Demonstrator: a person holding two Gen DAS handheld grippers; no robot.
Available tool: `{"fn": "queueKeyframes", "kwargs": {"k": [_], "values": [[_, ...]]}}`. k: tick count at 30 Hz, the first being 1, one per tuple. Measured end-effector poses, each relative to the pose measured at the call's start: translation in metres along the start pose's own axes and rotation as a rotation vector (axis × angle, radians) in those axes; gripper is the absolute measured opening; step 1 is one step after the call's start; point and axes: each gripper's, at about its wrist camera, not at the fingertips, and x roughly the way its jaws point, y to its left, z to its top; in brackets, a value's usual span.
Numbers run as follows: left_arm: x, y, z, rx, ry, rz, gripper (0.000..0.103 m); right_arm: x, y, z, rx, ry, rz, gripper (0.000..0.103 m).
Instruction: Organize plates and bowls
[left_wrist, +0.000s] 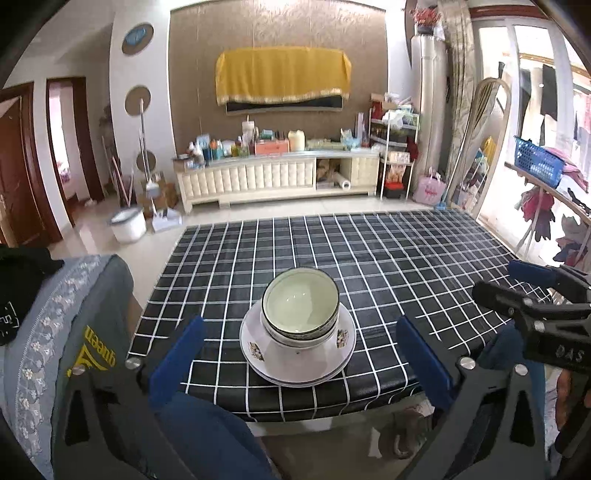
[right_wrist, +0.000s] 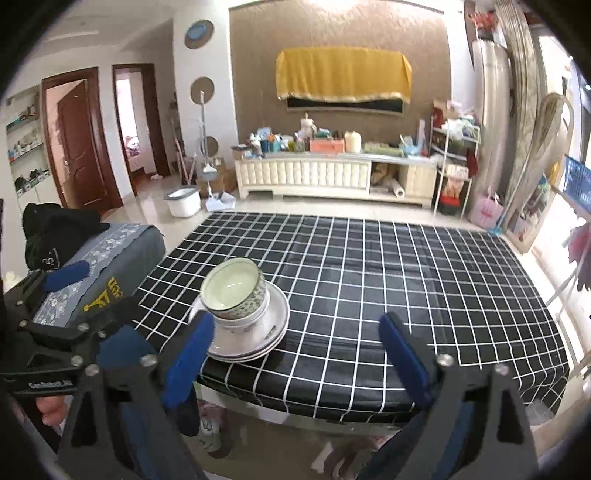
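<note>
Two nested pale green bowls (left_wrist: 300, 306) with patterned sides sit on a stack of white plates (left_wrist: 266, 369) near the front edge of the black checked table (left_wrist: 406, 258). My left gripper (left_wrist: 299, 321) is open, its blue pads wide on either side of the stack and short of it, with nothing between them. In the right wrist view the bowls (right_wrist: 232, 288) and plates (right_wrist: 258, 343) lie just beyond my right gripper's left pad. My right gripper (right_wrist: 295, 317) is open and empty over the table's front edge (right_wrist: 406, 277). Each gripper shows at the edge of the other's view.
A grey cushioned seat with floral trim (left_wrist: 74, 314) stands against the table's left side, with a black garment (right_wrist: 55, 229) on it. A white bucket (left_wrist: 129, 223) stands on the floor beyond. A clothes rack (left_wrist: 554, 206) is at the right.
</note>
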Motion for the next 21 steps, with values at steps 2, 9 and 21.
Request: {"fn": "queueKeyframes", "kwargs": {"k": [2,9,21], "values": [[-0.009,-0.002,-0.006,0.0,-0.016,-0.007,0.103,-0.008,0.004,-0.005,-0.01,-0.017,-0.015,0.1],[-0.032,-0.012,-0.03,0.016,-0.041,-0.005,0.103,-0.023,0.014,-0.027,-0.031,-0.005,-0.026,0.103],[-0.055,-0.023,-0.047,0.033,-0.064,-0.029,0.103,-0.038,0.011,-0.043,-0.008,-0.013,-0.043,0.103]]}}
